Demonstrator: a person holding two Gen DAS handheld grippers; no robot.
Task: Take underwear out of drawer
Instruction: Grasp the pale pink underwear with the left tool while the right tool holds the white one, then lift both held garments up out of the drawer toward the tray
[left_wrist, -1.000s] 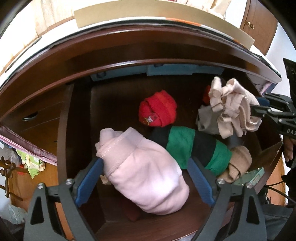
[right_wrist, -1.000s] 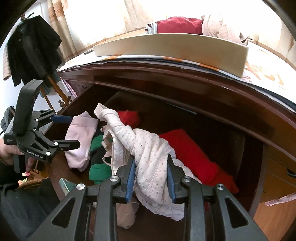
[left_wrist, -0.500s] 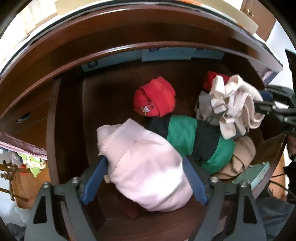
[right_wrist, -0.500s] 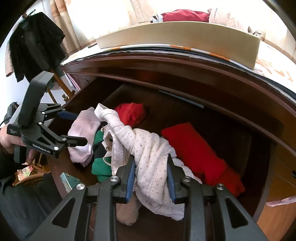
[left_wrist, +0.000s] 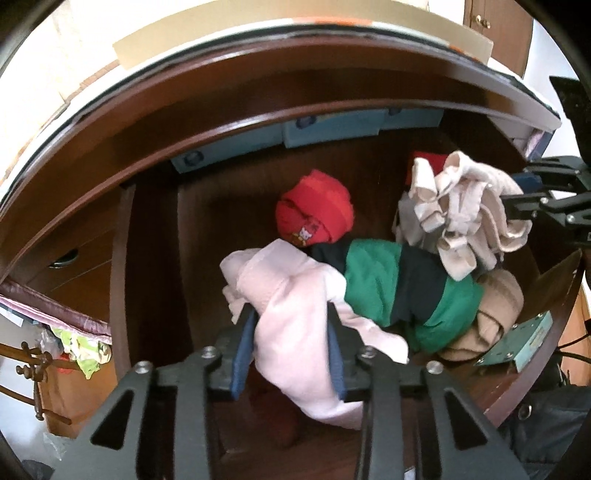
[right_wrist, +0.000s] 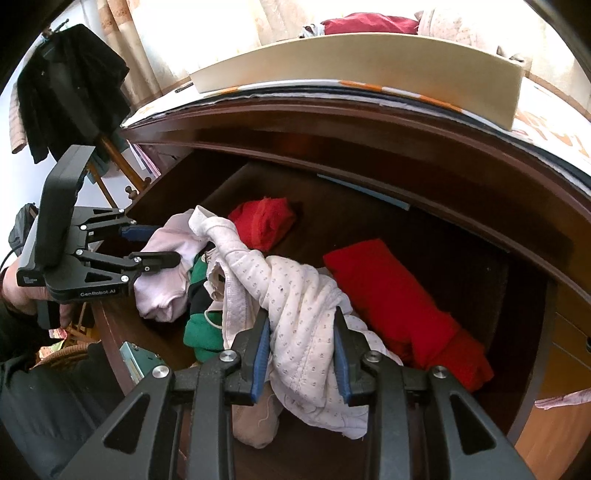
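Note:
The dark wooden drawer (left_wrist: 155, 258) stands open with several garments inside. My left gripper (left_wrist: 291, 325) is shut on a pale pink garment (left_wrist: 295, 332) at the drawer's front left; it also shows in the right wrist view (right_wrist: 162, 273). My right gripper (right_wrist: 301, 332) is shut on a white dotted garment (right_wrist: 295, 295) and holds it above the drawer; it shows in the left wrist view (left_wrist: 469, 214) at the right. A green and navy roll (left_wrist: 399, 288) lies between the two held garments.
A red roll (left_wrist: 314, 214) lies mid-drawer, a folded red cloth (right_wrist: 399, 302) at the right, a beige piece (left_wrist: 495, 314) at the front. Blue boxes (left_wrist: 332, 129) line the back. The dresser top (right_wrist: 369, 122) overhangs the drawer. A lock plate (left_wrist: 524, 343) sits on the front edge.
My left gripper has closed from wide open around the pink garment to shut on it. The right gripper still holds the white garment, nearly still.

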